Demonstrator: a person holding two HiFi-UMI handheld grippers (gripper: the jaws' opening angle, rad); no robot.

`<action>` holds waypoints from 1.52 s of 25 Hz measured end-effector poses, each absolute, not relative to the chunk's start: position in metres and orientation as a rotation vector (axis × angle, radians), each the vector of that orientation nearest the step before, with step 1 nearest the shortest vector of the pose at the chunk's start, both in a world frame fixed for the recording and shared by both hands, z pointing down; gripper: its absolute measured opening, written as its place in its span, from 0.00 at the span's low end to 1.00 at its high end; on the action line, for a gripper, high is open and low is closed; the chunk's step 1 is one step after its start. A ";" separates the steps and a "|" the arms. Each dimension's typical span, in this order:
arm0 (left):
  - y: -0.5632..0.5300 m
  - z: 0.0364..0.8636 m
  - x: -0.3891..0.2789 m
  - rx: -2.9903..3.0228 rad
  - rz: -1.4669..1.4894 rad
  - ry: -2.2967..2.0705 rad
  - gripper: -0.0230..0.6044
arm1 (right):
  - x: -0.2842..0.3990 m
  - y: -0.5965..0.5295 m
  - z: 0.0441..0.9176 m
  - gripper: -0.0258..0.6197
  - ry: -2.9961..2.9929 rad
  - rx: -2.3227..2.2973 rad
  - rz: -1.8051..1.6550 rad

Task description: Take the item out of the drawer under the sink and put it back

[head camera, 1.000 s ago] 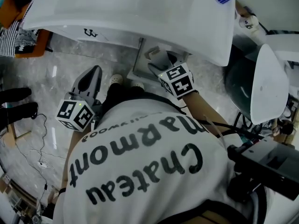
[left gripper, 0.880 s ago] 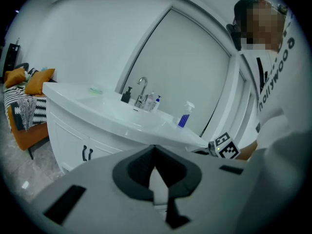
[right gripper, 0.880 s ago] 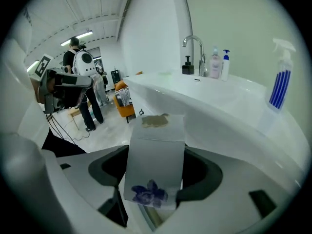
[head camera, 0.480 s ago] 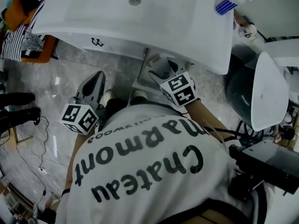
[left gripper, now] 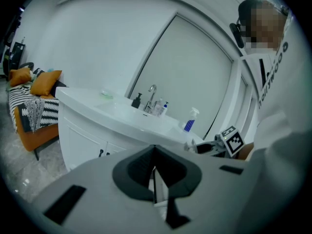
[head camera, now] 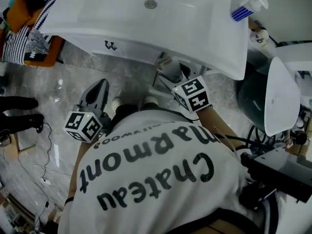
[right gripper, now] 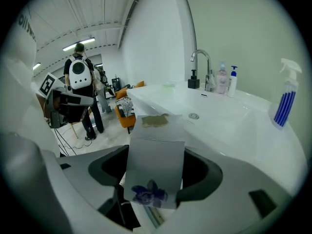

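right gripper point(right gripper: 155, 179) clamps a flat grey packet point(right gripper: 157, 152) with a purple flower print, just off the sink's point(head camera: 127, 44) front edge | left gripper point(left gripper: 155, 173) pressed closed, empty | progress: packet seemingly out; return to drawer remains

The left tool point(head camera: 99, 86) hangs low at the person's left side, jaws together and empty. The right tool point(head camera: 171, 72) reaches farther forward, jaws clamped on a grey packet point(right gripper: 156, 150).
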State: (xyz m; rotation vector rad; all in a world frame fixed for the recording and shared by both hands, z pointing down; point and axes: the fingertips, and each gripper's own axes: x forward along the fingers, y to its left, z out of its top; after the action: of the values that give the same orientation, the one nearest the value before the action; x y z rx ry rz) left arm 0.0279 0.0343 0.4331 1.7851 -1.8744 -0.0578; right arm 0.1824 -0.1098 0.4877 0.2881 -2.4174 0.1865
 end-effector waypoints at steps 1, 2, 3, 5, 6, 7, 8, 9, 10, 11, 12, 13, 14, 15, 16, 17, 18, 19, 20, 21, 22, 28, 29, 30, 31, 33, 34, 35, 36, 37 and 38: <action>0.041 0.432 0.017 1.778 -0.067 -1.873 0.05 | 0.172 -0.103 0.484 0.55 -2.421 0.287 0.190; 0.047 0.431 0.007 1.772 -0.078 -1.872 0.05 | 0.163 -0.097 0.481 0.55 -2.423 0.285 0.189; 0.050 0.431 -0.001 1.769 -0.088 -1.871 0.05 | 0.156 -0.092 0.479 0.55 -2.425 0.284 0.185; 0.055 0.431 -0.013 1.769 -0.101 -1.868 0.05 | 0.143 -0.084 0.476 0.55 -2.430 0.281 0.176; 0.057 0.431 -0.019 1.773 -0.104 -1.866 0.05 | 0.136 -0.081 0.474 0.55 -2.437 0.279 0.174; 0.058 0.432 -0.025 1.776 -0.107 -1.865 0.05 | 0.129 -0.077 0.472 0.55 -2.447 0.278 0.172; 0.060 0.432 -0.031 1.780 -0.110 -1.863 0.05 | 0.121 -0.074 0.470 0.55 -2.457 0.279 0.168; 0.063 0.432 -0.037 1.784 -0.110 -1.861 0.05 | 0.115 -0.071 0.468 0.55 -2.464 0.283 0.163; 0.065 0.432 -0.043 1.788 -0.109 -1.859 0.05 | 0.109 -0.068 0.467 0.55 -2.467 0.288 0.157; 0.068 0.431 -0.049 1.790 -0.109 -1.857 0.05 | 0.103 -0.066 0.466 0.55 -2.468 0.293 0.153; 0.071 0.430 -0.055 1.793 -0.109 -1.856 0.05 | 0.097 -0.063 0.465 0.55 -2.470 0.298 0.153; 0.074 0.429 -0.062 1.795 -0.112 -1.857 0.05 | 0.090 -0.061 0.463 0.55 -2.472 0.302 0.152; 0.077 0.428 -0.069 1.797 -0.116 -1.861 0.05 | 0.082 -0.059 0.461 0.55 -2.475 0.305 0.151; 0.080 0.426 -0.078 1.798 -0.120 -1.867 0.05 | 0.074 -0.056 0.460 0.55 -2.479 0.308 0.148; 0.084 0.425 -0.086 1.799 -0.123 -1.874 0.05 | 0.065 -0.054 0.458 0.55 -2.483 0.310 0.144; 0.088 0.423 -0.095 1.799 -0.125 -1.881 0.05 | 0.056 -0.052 0.456 0.55 -2.487 0.311 0.142; 0.092 0.422 -0.104 1.797 -0.129 -1.888 0.05 | 0.048 -0.050 0.454 0.55 -2.492 0.314 0.139; 0.097 0.421 -0.113 1.794 -0.133 -1.895 0.05 | 0.038 -0.048 0.452 0.55 -2.496 0.316 0.136; 0.101 0.420 -0.122 1.793 -0.137 -1.901 0.05 | 0.029 -0.045 0.449 0.55 -2.503 0.319 0.132; 0.105 0.419 -0.131 1.791 -0.141 -1.906 0.05 | 0.020 -0.043 0.445 0.55 -2.511 0.321 0.128; 0.109 0.418 -0.138 1.791 -0.144 -1.912 0.05 | 0.011 -0.042 0.441 0.55 -2.520 0.322 0.123; 0.130 0.408 -0.182 1.766 -0.179 -1.960 0.05 | -0.038 -0.036 0.420 0.55 -2.573 0.321 0.104; 0.133 0.406 -0.190 1.754 -0.194 -1.972 0.05 | -0.045 -0.036 0.420 0.55 -2.574 0.323 0.103; 0.136 0.403 -0.197 1.741 -0.214 -1.979 0.05 | -0.051 -0.036 0.419 0.55 -2.576 0.329 0.104; 0.140 0.401 -0.204 1.727 -0.237 -1.981 0.05 | -0.057 -0.036 0.418 0.55 -2.580 0.336 0.106; 0.143 0.394 -0.217 1.705 -0.290 -1.976 0.05 | -0.069 -0.037 0.412 0.55 -2.599 0.350 0.110; 0.144 0.390 -0.222 1.702 -0.312 -1.977 0.05 | -0.075 -0.037 0.408 0.55 -2.611 0.356 0.110; 0.143 0.385 -0.227 1.705 -0.328 -1.980 0.05 | -0.081 -0.038 0.405 0.55 -2.622 0.362 0.108; 0.142 0.381 -0.231 1.713 -0.338 -1.984 0.05 | -0.087 -0.038 0.401 0.55 -2.631 0.365 0.104; 0.141 0.378 -0.233 1.722 -0.345 -1.987 0.05 | -0.092 -0.038 0.399 0.55 -2.636 0.364 0.099; 0.140 0.375 -0.235 1.731 -0.350 -1.989 0.05 | -0.097 -0.038 0.397 0.55 -2.638 0.362 0.092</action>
State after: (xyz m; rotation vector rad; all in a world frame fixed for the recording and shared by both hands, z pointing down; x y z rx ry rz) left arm -0.2346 0.1405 0.3753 1.7309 -1.9887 -0.3504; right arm -0.0968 -0.0378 0.3973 0.3617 -2.6377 0.0919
